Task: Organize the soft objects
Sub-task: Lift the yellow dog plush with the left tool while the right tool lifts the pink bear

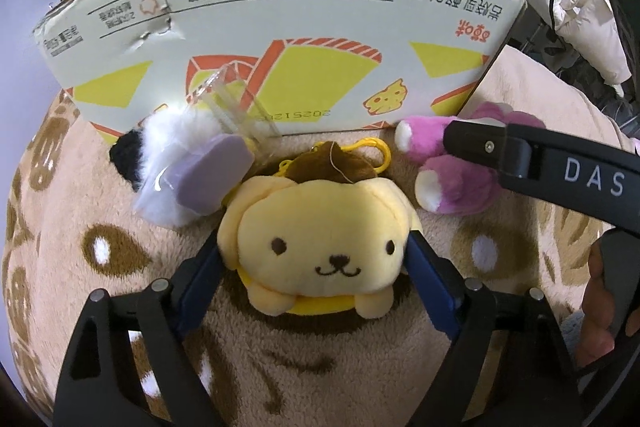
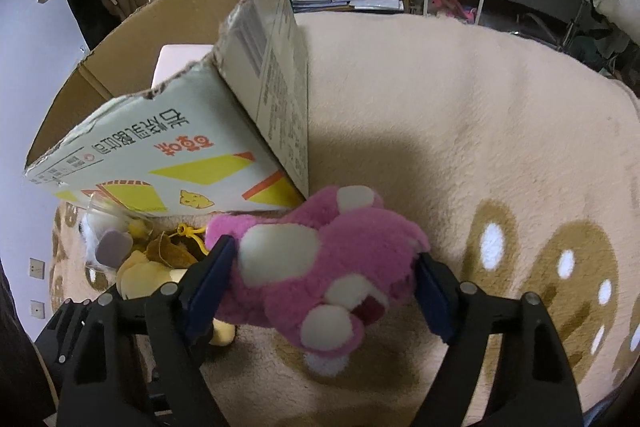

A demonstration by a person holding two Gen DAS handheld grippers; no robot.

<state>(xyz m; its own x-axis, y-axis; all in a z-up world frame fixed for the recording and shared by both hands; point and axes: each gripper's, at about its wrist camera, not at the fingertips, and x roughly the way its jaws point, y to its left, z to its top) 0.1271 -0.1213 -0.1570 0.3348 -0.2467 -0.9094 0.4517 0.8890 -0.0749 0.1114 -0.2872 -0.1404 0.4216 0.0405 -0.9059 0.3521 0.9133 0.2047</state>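
Your left gripper (image 1: 314, 259) has its blue pads pressed to both sides of the round yellow plush dog (image 1: 316, 227) – stitched smile, brown beret, yellow clip – lying on the beige fleece blanket with brown bear print (image 1: 100, 219). Your right gripper (image 2: 324, 287) is clamped on the fuzzy pink plush with cream patches (image 2: 320, 267), just right of the dog. Left of it lies a white-and-black fluffy toy in clear wrap (image 1: 176, 155); beyond – the open printed cardboard box (image 1: 280, 39).

Yellow dog plush (image 1: 320, 227) seemingly between fingers (image 1: 430, 279)
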